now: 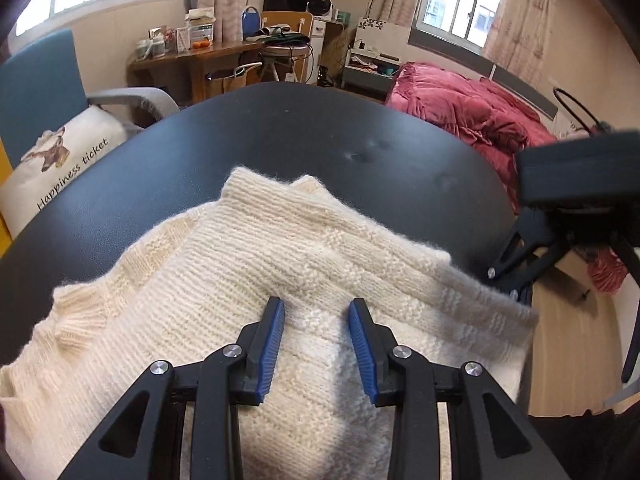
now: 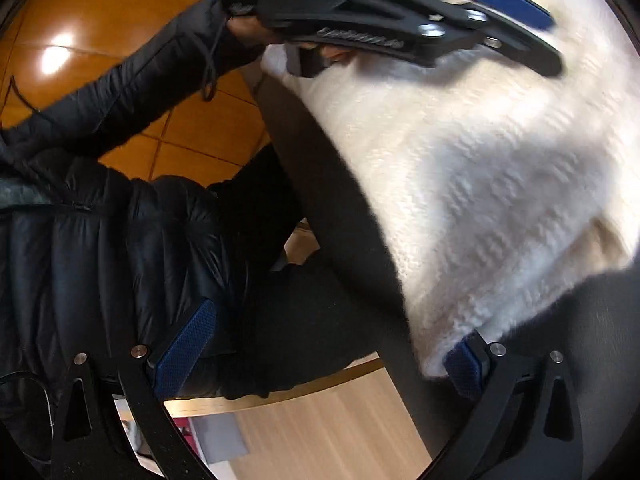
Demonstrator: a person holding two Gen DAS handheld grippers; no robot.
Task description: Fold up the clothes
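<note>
Your cream knit sweater (image 1: 280,280) lies folded in layers on the black tabletop (image 1: 300,136). Your left tool (image 1: 317,312) hangs spread above it; your right tool (image 2: 328,344) stands spread at the sweater's edge, pinching nothing.

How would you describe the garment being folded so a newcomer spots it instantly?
On the dark round table lies a cream knitted sweater, folded in layers, under the left gripper. Its pale ribbed wool sets it apart from the crimson bedding behind.
</note>
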